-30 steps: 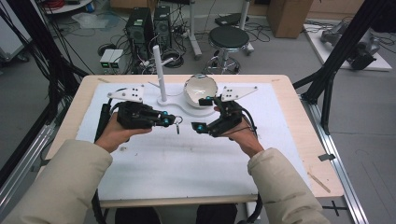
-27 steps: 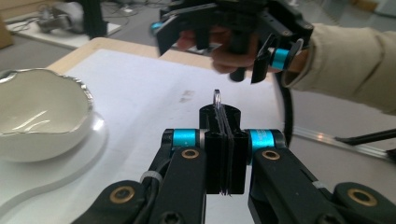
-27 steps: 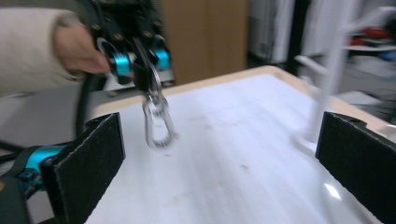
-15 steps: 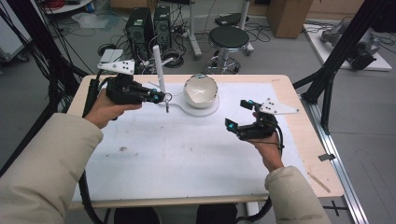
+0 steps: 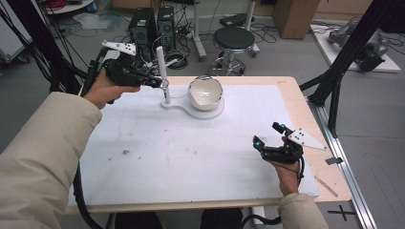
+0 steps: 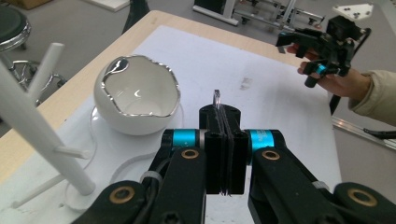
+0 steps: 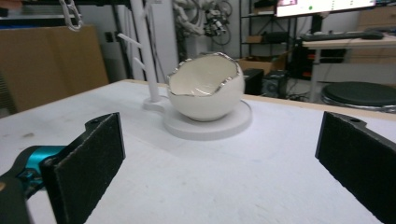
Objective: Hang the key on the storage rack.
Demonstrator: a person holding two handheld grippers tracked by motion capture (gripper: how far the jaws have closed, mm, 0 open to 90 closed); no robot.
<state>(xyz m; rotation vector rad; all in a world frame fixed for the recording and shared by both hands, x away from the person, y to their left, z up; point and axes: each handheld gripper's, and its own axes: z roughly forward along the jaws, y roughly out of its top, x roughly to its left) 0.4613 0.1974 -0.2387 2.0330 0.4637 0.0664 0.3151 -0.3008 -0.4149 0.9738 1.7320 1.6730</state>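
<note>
A white stand has a branched post (image 5: 161, 71) and a round base (image 5: 210, 110) that carries a cracked-egg white bowl (image 5: 206, 92) with a silver rim. My left gripper (image 5: 161, 84) is raised at the back left, its tip right beside the post. It is shut on a small clear ring (image 6: 216, 98) that pokes out above the pressed jaws (image 6: 223, 114). The ring (image 7: 70, 15) hangs high beside the post (image 7: 144, 51) in the right gripper view. My right gripper (image 5: 268, 135) stands open and empty low over the table's right side, facing the bowl (image 7: 205, 91).
A white mat (image 5: 191, 152) covers the wooden table (image 5: 305, 114). A stool (image 5: 234, 38) and computer towers (image 5: 150, 24) stand on the floor behind. Black frame legs (image 5: 334, 81) rise at the right edge.
Both hands have left the middle in front of the bowl. The left gripper rose back and left to the post. The right gripper swung right and down toward the table's near right side.
</note>
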